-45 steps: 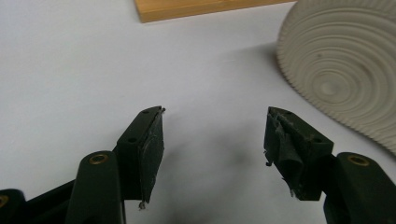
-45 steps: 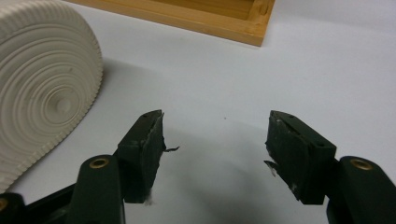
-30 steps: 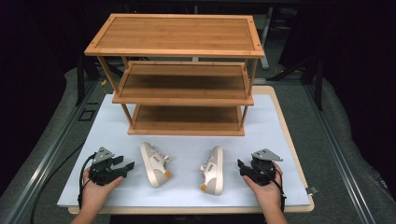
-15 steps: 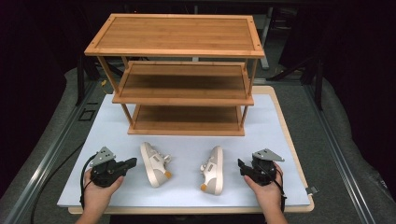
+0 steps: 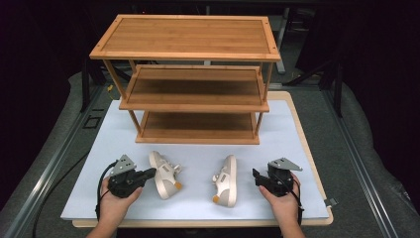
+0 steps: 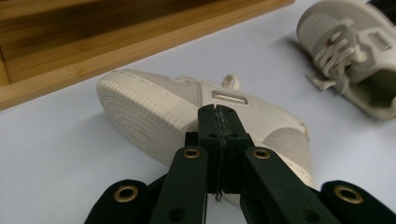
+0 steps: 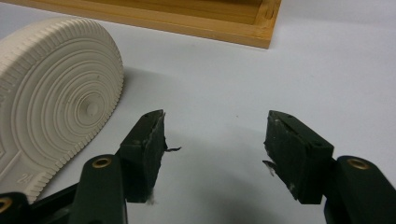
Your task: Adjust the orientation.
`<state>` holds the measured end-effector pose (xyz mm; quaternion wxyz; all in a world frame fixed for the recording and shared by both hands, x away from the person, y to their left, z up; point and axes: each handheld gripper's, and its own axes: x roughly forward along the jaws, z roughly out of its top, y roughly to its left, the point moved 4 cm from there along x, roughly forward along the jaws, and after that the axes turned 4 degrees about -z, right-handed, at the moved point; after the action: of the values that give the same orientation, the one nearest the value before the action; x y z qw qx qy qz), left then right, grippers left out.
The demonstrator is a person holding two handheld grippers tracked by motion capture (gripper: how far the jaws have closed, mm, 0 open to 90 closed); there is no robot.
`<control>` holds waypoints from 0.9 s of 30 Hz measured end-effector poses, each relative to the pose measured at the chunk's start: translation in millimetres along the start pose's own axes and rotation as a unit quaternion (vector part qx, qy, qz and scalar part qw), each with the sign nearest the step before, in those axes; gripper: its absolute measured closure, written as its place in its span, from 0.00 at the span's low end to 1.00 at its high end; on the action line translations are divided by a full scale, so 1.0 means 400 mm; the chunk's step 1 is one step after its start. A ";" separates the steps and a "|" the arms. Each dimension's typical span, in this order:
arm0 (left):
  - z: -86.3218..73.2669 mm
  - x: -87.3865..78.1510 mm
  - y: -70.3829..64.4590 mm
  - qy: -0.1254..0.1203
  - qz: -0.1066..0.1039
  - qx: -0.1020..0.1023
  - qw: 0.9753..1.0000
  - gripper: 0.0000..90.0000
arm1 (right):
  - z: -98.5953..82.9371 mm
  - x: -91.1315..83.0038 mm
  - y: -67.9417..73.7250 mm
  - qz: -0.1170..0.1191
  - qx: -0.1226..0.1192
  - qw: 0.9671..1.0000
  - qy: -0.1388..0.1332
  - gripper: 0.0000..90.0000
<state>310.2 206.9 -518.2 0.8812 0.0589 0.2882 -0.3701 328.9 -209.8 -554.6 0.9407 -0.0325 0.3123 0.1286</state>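
Two shoes lay on their sides near the surface's front edge: left shoe [image 5: 163, 174] by the closed left claw [image 5: 148, 173], right shoe [image 5: 226, 180] by the parted right claw [image 5: 255, 174]; light, soft-sided, best gripped at the collar

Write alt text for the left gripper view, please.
The left gripper, its two black jaws shut together, points at a cream leather sneaker lying on its side on the white table mat. A second cream sneaker lies beyond, near the wooden shelf base.
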 end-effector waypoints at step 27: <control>-0.128 -0.077 0.056 0.067 0.052 -0.040 0.996 1.00 | 0.001 -0.009 -0.017 -0.004 0.024 1.000 -0.007 0.42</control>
<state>284.5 258.1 -545.8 0.8796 0.0632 0.3581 -0.3066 328.2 -217.0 -552.4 0.9438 -0.0104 0.3088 0.1171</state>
